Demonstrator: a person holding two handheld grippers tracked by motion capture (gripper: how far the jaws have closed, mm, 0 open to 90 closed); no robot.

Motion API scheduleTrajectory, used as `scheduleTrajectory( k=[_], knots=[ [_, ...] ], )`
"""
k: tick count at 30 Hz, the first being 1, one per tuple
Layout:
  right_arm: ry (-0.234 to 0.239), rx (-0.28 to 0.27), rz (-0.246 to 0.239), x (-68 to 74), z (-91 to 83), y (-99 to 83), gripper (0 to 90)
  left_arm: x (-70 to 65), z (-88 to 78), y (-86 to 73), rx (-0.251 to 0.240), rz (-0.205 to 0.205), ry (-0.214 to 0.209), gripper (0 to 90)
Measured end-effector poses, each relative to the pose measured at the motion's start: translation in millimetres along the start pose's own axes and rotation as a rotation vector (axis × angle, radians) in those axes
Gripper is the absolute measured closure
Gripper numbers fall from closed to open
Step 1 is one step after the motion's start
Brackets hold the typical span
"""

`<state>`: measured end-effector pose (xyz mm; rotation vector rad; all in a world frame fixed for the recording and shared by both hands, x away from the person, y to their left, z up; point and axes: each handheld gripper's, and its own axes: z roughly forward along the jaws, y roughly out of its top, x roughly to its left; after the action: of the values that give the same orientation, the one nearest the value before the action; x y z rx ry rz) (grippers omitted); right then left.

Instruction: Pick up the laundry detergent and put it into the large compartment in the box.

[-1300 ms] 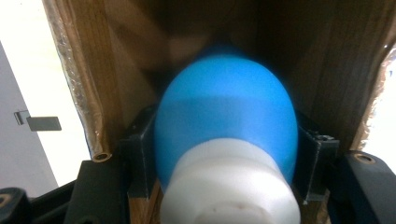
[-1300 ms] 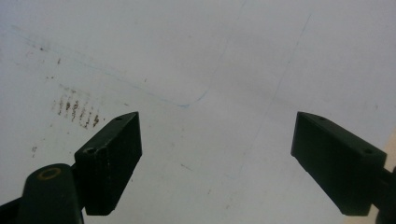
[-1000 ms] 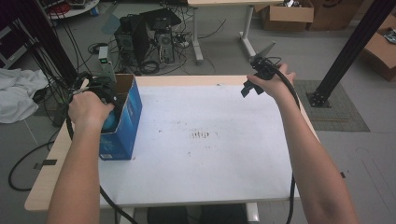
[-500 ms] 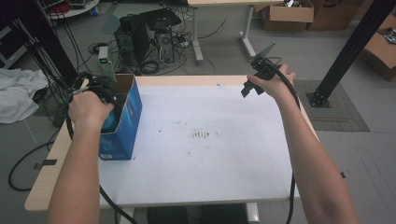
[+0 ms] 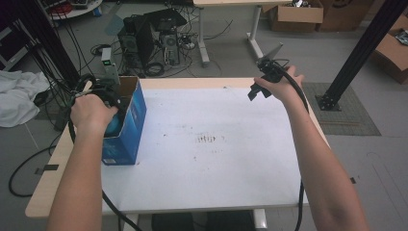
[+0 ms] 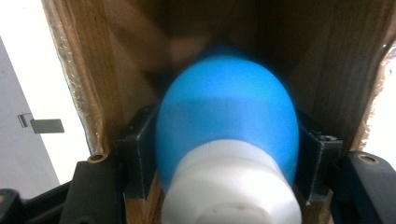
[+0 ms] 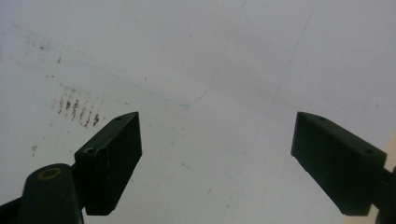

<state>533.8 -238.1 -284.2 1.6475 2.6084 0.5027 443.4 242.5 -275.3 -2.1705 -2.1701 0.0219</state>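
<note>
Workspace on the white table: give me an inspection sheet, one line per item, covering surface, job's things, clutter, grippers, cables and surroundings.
Surface: white table top, smudged with a patch of dark marks near its middle.
Job's things: blue box open at the left edge; blue and white bulb-shaped object inside its brown interior.
Clutter: nothing seen on the table besides the box.
Grippers: left gripper shut on the bulb-shaped object within the box; right gripper open, holding nothing, above the table's far right.
Cables: one trails from each gripper, off the near edge.
Surroundings: computer tower, cardboard boxes, white cloth on the floor.
</note>
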Motion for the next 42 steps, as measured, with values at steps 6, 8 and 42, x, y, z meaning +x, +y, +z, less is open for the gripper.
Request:
scheduleTrajectory(
  k=[6,8,42],
  knots=[
    [0.0,0.003,0.003,-0.5,0.2,-0.3,16.5,0.3,-2.9,-1.1,-0.006,-0.005,-0.002,32.3],
    [0.0,-0.002,0.005,-0.1,-0.1,-0.2,16.5,0.3,-5.5,-1.7,-0.012,-0.004,0.003,30.9],
    [0.01,-0.01,-0.003,7.8,-4.1,-1.1,16.5,-77.9,-93.8,-26.1,-0.158,0.221,0.031,17.0]
  ],
)
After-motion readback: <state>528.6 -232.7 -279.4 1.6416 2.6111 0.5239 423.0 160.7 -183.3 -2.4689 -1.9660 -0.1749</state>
